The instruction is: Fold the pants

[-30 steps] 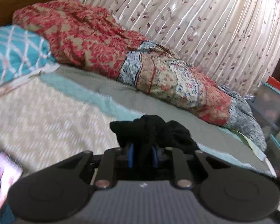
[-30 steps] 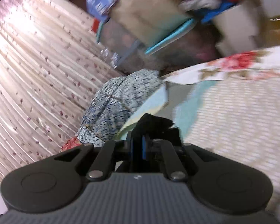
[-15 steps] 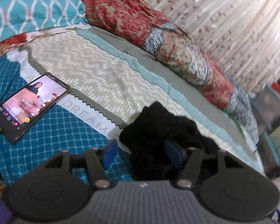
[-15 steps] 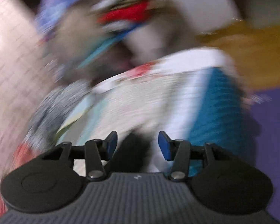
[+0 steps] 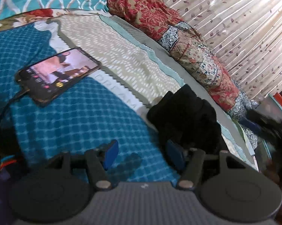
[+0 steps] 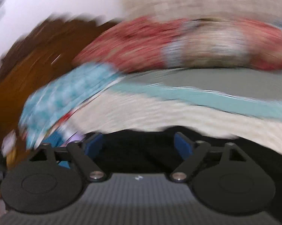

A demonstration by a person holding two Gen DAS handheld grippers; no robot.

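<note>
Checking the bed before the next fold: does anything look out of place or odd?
Yes. The black pants lie bunched in a heap, not flat, beside the open left gripper. A phone with its screen lit lies on the blue bedspread nearby, inside the folding area.

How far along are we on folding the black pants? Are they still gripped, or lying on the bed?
Little looks done: the black pants lie bunched in a heap on the bed, right of the phone. In hand: nothing. The left gripper is open, only bedspread between its pads. The right gripper is opening over blurred dark fabric, not clamped. Left: spread the pants flat, then make every fold.
</note>
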